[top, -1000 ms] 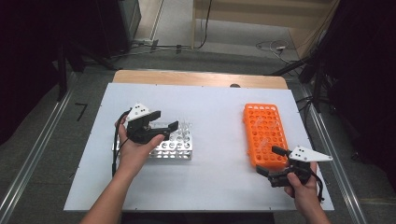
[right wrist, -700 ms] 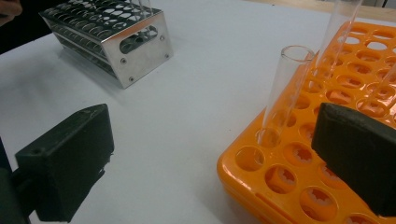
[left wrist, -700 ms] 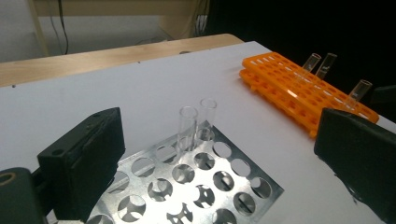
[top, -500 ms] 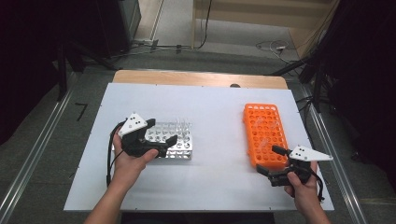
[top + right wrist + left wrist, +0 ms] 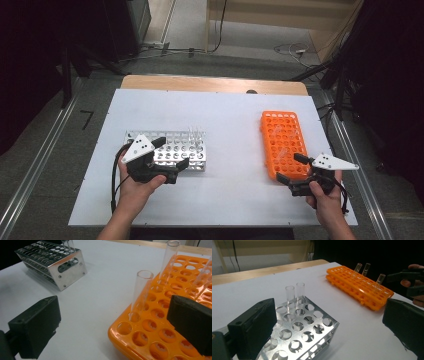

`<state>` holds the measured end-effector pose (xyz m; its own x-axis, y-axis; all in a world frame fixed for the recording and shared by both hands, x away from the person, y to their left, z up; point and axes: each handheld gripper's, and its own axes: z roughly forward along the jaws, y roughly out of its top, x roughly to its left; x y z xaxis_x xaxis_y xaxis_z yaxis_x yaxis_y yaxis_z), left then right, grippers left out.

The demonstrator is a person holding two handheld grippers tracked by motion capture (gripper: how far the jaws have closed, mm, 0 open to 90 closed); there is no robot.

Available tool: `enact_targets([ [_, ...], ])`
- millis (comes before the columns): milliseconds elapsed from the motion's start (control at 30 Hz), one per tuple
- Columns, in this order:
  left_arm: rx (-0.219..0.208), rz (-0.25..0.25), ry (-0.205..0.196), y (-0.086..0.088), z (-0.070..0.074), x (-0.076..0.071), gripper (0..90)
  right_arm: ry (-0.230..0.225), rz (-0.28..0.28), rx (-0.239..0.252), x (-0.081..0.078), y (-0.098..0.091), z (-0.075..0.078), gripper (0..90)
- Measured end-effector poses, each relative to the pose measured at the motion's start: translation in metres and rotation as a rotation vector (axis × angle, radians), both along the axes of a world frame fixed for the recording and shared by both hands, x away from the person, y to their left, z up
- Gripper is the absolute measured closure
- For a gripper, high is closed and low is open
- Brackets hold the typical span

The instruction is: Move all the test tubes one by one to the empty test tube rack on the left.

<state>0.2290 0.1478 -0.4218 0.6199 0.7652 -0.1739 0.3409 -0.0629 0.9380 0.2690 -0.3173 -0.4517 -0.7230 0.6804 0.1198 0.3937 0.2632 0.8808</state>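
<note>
A metal tube rack [image 5: 192, 148] stands left of centre on the white table, with two clear glass tubes [image 5: 300, 291] upright at its far corner. My left gripper [image 5: 171, 153] hovers open over the rack's near left part, nothing between its jaws [image 5: 331, 315]. An orange tube rack [image 5: 281, 137] lies at the right and holds three clear tubes [image 5: 365, 269]. My right gripper [image 5: 291, 168] is open at the orange rack's near end. In the right gripper view the nearest tube [image 5: 140, 293] stands between the open jaws [image 5: 115, 317] without touching them.
The white table top [image 5: 235, 120] has free room between the two racks. A wooden strip [image 5: 215, 84] runs along its far edge. Metal rails [image 5: 45, 160] flank the table on the floor, and dark stands sit beyond.
My left gripper has drawn back toward the near edge over the metal rack. The right gripper has stayed in place.
</note>
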Motion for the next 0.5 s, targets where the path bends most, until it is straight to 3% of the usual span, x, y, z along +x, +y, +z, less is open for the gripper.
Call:
enact_targets([
  [300,-0.011,0.022,0.013,0.008,-0.01,-0.013,0.0,-0.003,-0.039,0.003,0.007,-0.006,0.004,0.0],
  [500,-0.007,0.027,0.026,0.013,-0.016,-0.02,0.0,0.01,-0.082,0.007,0.014,-0.014,0.006,10.0],
])
